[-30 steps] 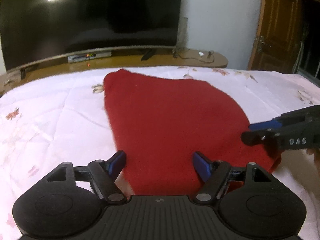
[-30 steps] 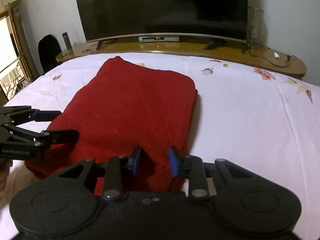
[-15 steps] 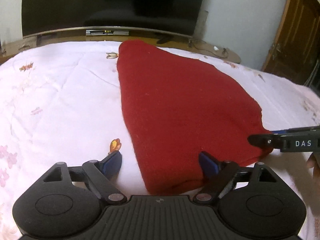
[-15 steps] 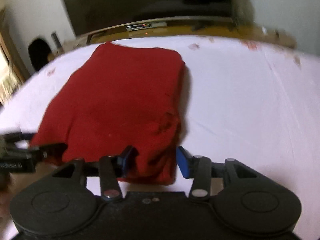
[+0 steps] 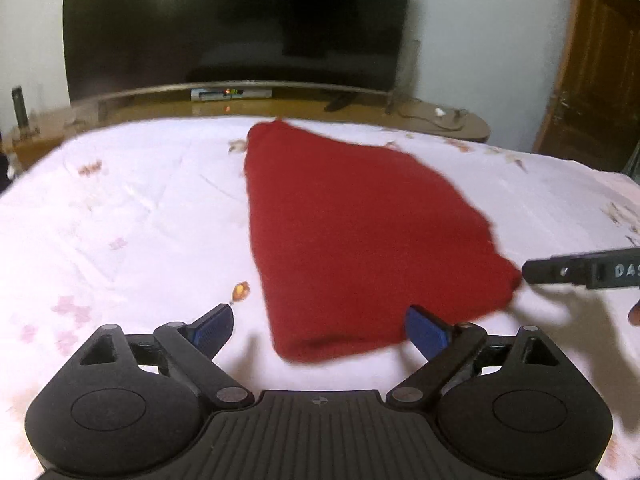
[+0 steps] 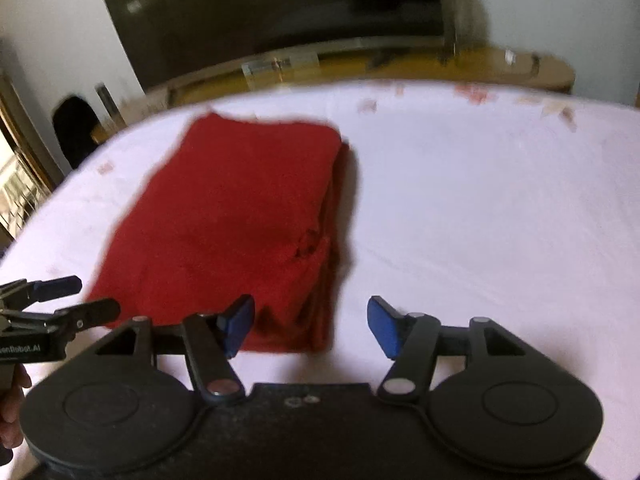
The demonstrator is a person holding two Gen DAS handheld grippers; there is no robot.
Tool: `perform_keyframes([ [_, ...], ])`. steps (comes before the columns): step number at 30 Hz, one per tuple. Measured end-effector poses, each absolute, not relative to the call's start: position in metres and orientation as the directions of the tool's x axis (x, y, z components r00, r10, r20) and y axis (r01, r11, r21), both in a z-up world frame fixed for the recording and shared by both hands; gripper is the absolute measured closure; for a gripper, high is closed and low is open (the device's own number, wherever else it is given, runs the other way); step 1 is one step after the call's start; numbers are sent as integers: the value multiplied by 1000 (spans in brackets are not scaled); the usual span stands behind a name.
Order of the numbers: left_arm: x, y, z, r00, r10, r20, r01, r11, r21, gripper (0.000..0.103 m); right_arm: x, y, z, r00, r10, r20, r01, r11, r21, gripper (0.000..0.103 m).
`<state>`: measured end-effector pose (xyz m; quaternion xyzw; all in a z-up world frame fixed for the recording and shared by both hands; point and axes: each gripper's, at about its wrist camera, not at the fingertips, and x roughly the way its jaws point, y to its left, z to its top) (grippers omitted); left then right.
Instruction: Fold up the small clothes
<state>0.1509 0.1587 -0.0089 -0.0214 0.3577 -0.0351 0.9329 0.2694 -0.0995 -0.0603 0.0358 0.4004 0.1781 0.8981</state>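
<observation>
Red garment (image 5: pixel 360 240): folded into a thick stack and lying flat on the bed; in the right wrist view (image 6: pixel 224 232) its layered edges show along the side toward 3 o'clock, and a small puckered crease sits near that edge.
Bedsheet (image 5: pixel 132 220): white with faint floral prints, spread under the garment; a small orange print lies at about 9 o'clock from the garment's near corner in the left wrist view.
Left gripper (image 5: pixel 318 330): its 2 blue-padded fingers stand wide apart, with nothing between the pads; the garment's near corner lies in the space ahead of them, closer to the pad toward 3 o'clock. In the right wrist view this gripper (image 6: pixel 76 296) enters from 9 o'clock, fingers parted, just beside the garment's near corner; whether it touches the cloth cannot be told.
Right gripper (image 6: pixel 310 326): fingers spread apart and holding nothing; the pad toward 9 o'clock sits in front of the garment's near edge, the other over bare sheet. In the left wrist view it (image 5: pixel 532 272) comes in from 3 o'clock, its tip right at the garment's corner.
Television (image 5: pixel 236 28): large dark screen at 12 o'clock beyond the bed, above a wooden stand (image 5: pixel 440 120).
Door (image 5: pixel 596 68): brown wood, at about 2 o'clock in the left wrist view.
</observation>
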Motion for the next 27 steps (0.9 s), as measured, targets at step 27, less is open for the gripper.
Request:
perform_keyframes([
  [27,-94,60,111,836,-85,-542,41,995,-93,0,7,-180,62,760,310,-571,-268,950,158,1],
])
